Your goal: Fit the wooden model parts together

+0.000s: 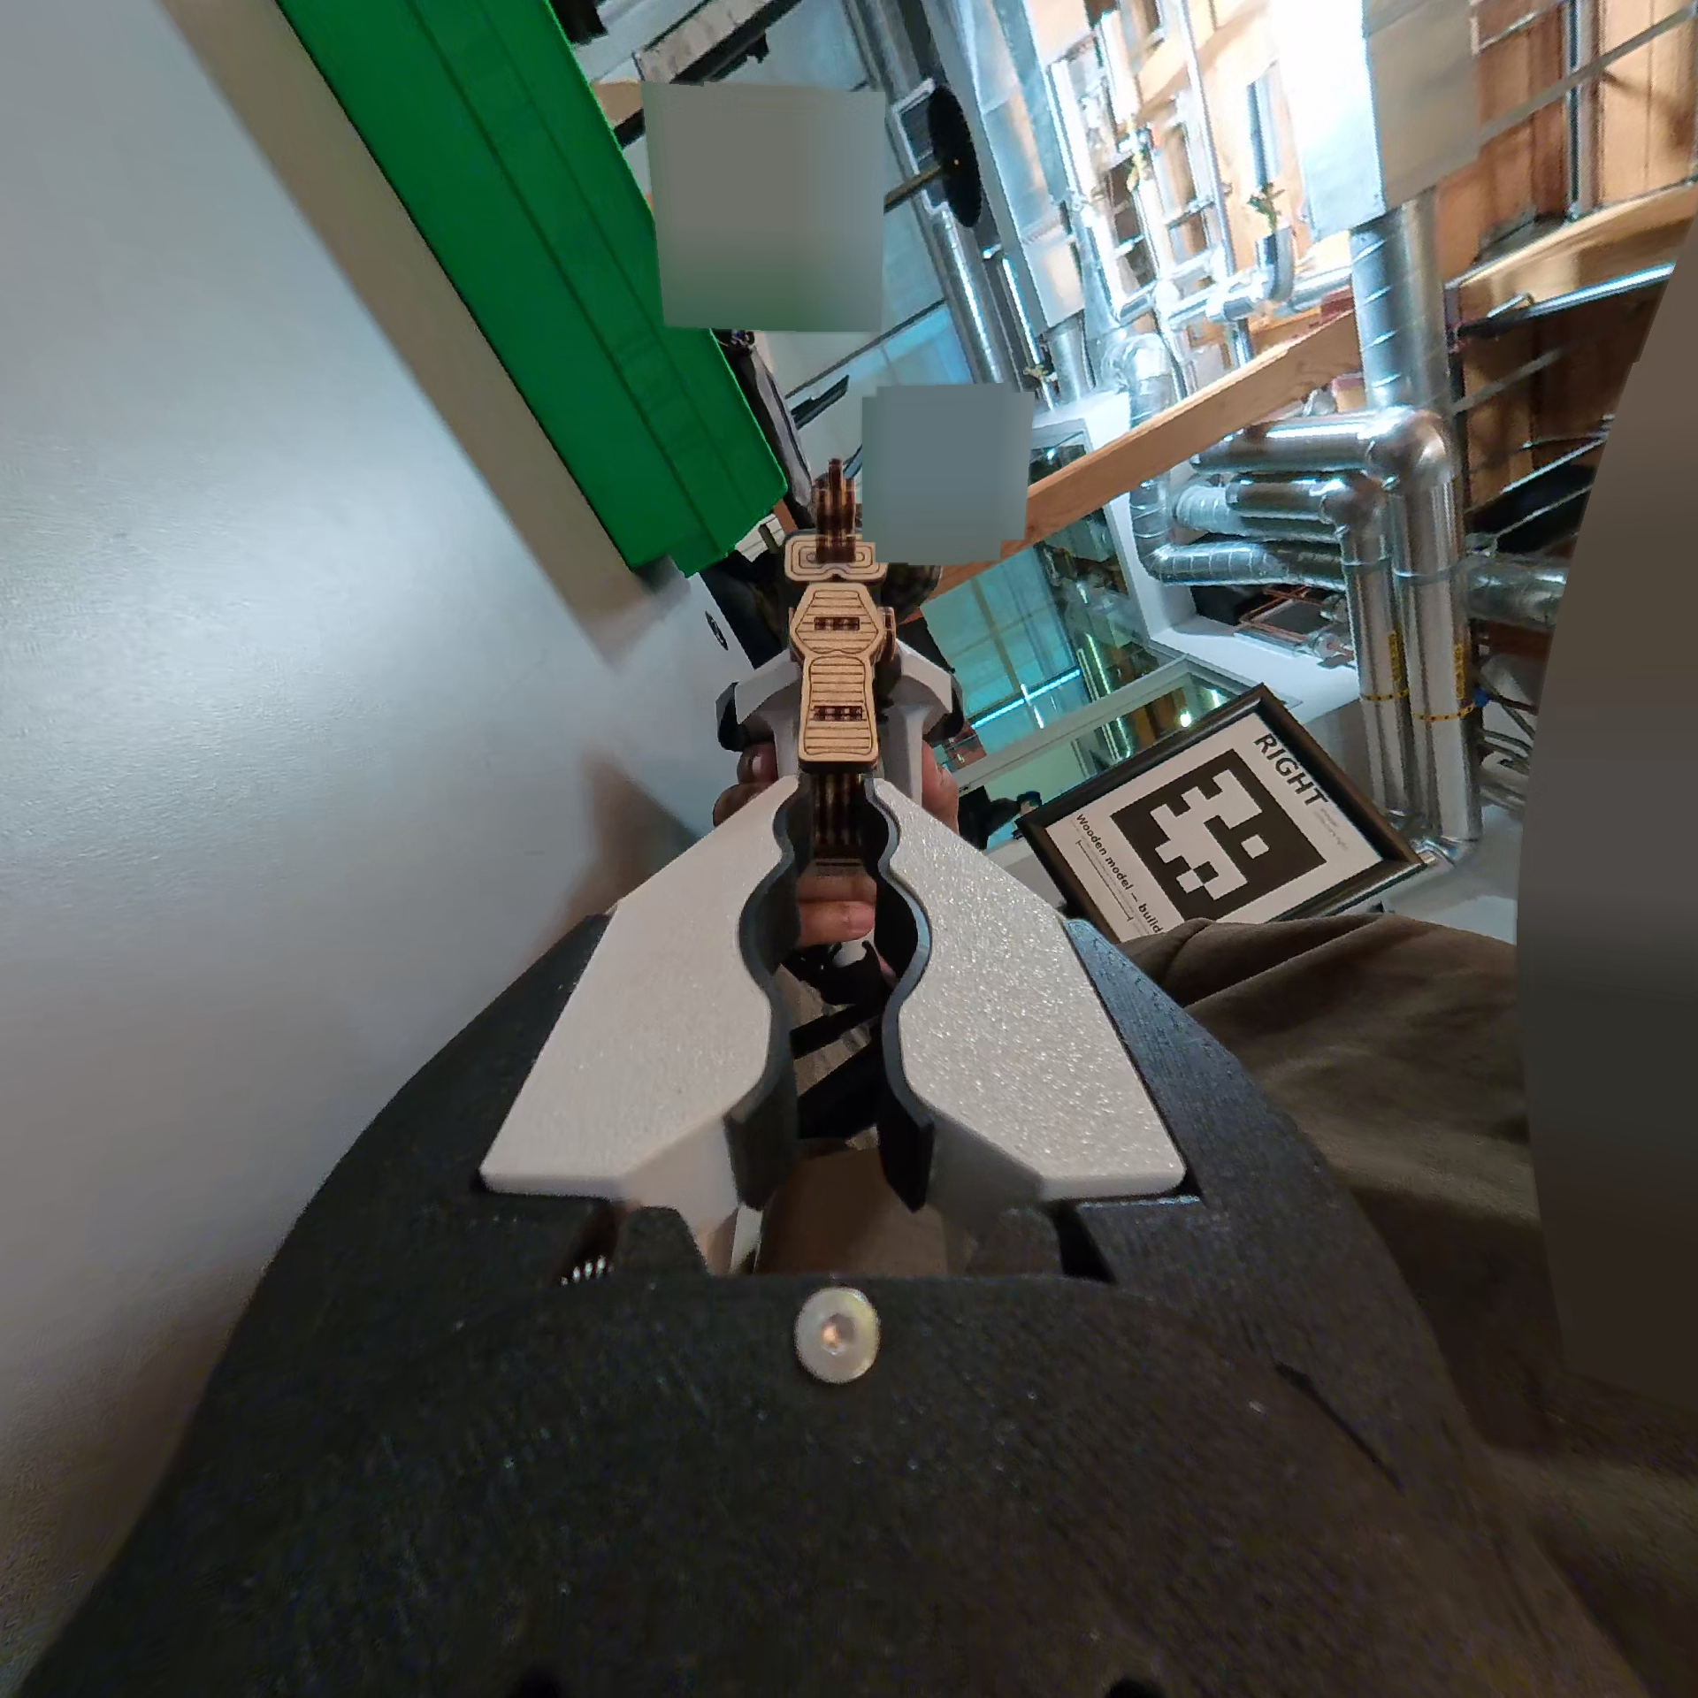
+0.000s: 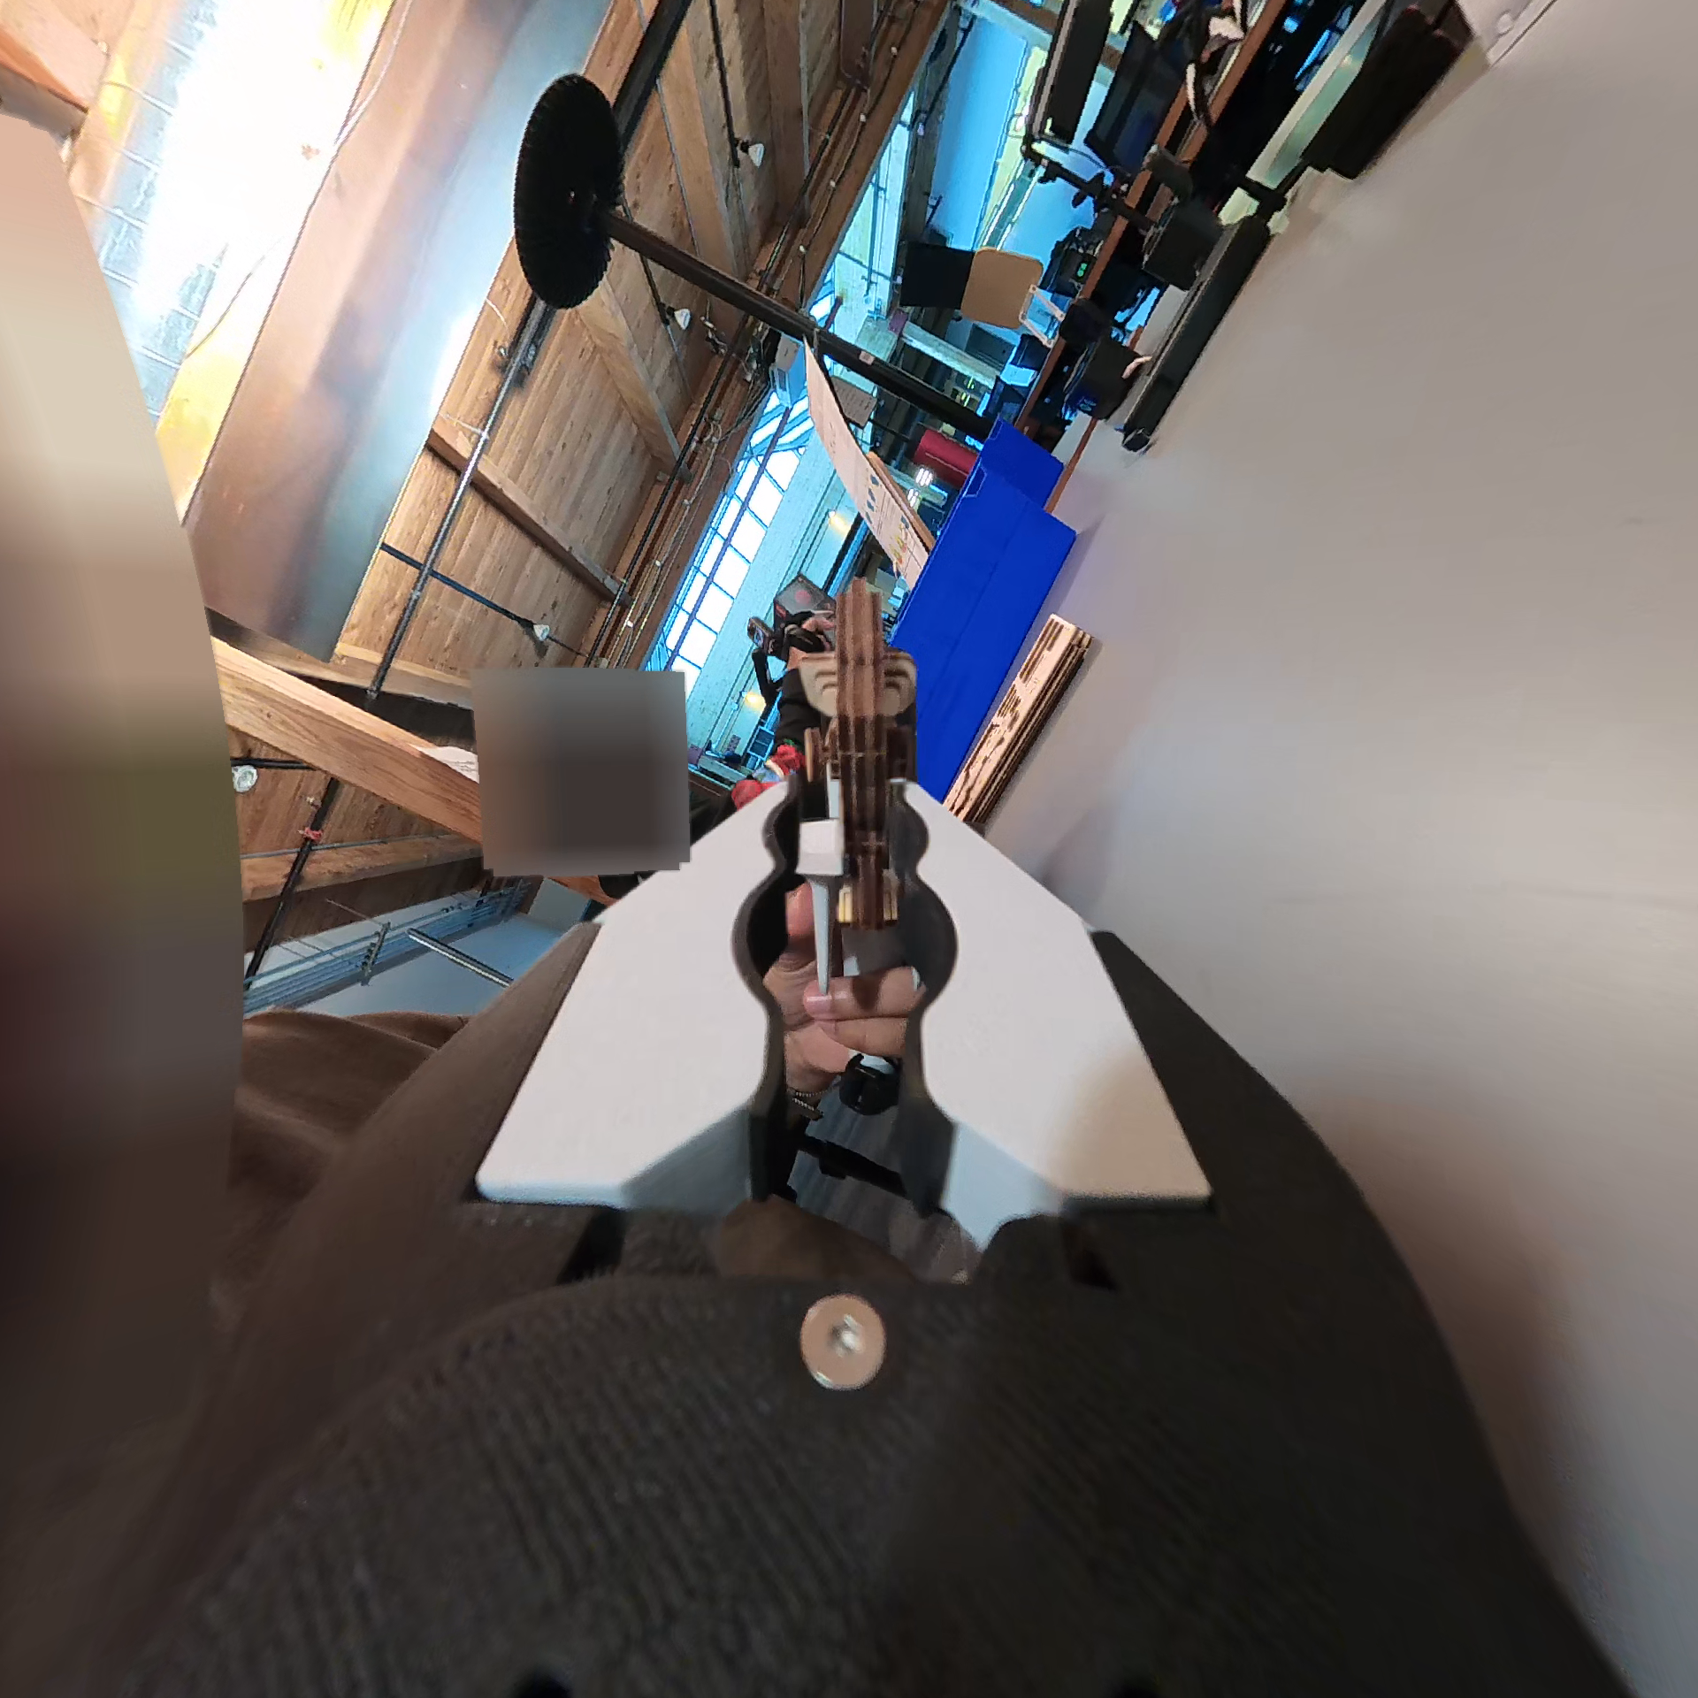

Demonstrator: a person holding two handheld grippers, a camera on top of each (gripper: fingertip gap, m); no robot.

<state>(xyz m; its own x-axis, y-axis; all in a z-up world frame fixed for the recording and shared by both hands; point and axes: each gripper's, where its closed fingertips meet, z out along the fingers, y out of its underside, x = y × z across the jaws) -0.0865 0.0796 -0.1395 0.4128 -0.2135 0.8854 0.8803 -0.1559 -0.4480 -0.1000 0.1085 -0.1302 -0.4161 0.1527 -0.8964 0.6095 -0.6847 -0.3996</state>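
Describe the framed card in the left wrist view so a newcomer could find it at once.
Start at the green crate upper left, then look lower right, beyond the left tongs. The framed card leans there; alone nearby, it bears a black-and-white square marker.

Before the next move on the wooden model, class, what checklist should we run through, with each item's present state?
1. Left gripper shut on the wooden model: ok.
2. Right gripper shut on the same model: ok.
3. Model lifted off the white table: ok.
4. Both grippers face each other along the model: ok.
5. Loose part ready for fitting: cannot tell; none shows between the grippers.
6. Joints fully seated: cannot tell.
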